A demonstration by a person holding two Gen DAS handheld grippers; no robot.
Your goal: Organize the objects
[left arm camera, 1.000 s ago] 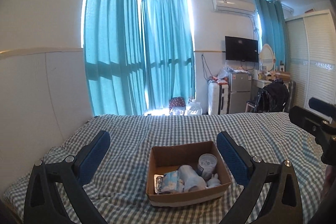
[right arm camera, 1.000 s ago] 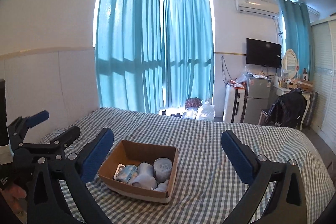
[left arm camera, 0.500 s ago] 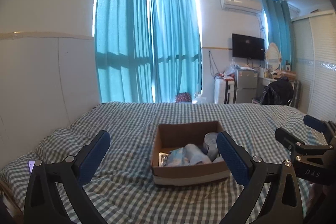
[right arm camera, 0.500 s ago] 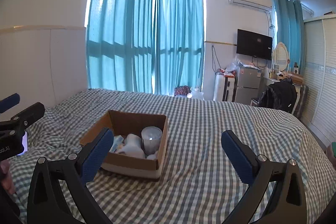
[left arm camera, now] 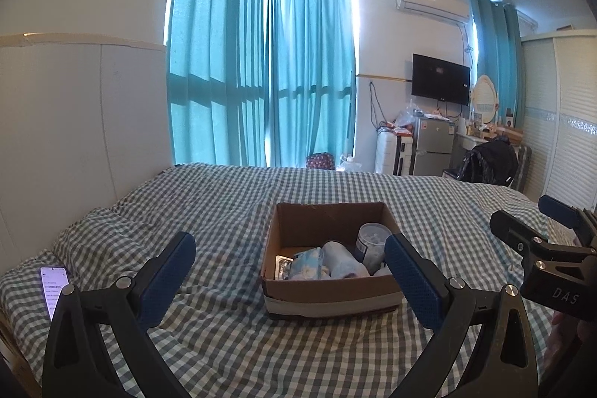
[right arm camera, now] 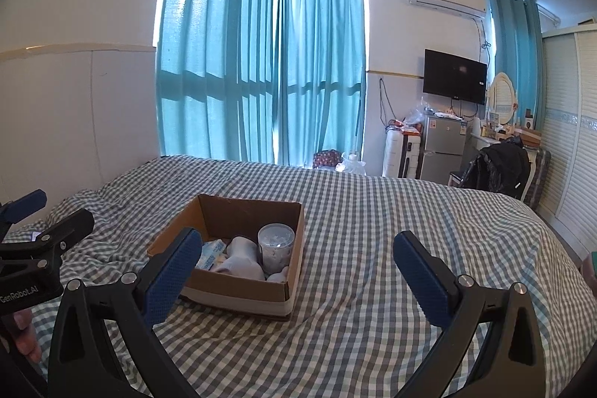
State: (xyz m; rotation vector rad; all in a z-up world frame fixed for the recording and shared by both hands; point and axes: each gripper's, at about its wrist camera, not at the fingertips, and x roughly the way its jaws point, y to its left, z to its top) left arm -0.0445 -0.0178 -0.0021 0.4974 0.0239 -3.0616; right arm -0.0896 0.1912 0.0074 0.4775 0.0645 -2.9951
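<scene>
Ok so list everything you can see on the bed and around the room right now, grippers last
Cardboard box: one, brown, middle of the bed.
Clear jar: one, upright in the box, right side.
Blue-white packet: one, in the box, left side.
Pale bottle: one, lying in the box.
Phone: one, screen lit, on the bed's left edge.
Bed cover: one, grey-white check.
Curtains: teal, drawn over the windows.
TV: one, black, far wall.
Fridge: one, silver, below the TV.
Left gripper: open, empty, facing the box.
Right gripper: open, empty, right of the box.

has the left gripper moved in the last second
Yes. The left gripper has dropped lower and drawn back: the cardboard box and the bed's far edge sit higher against the curtains.
</scene>
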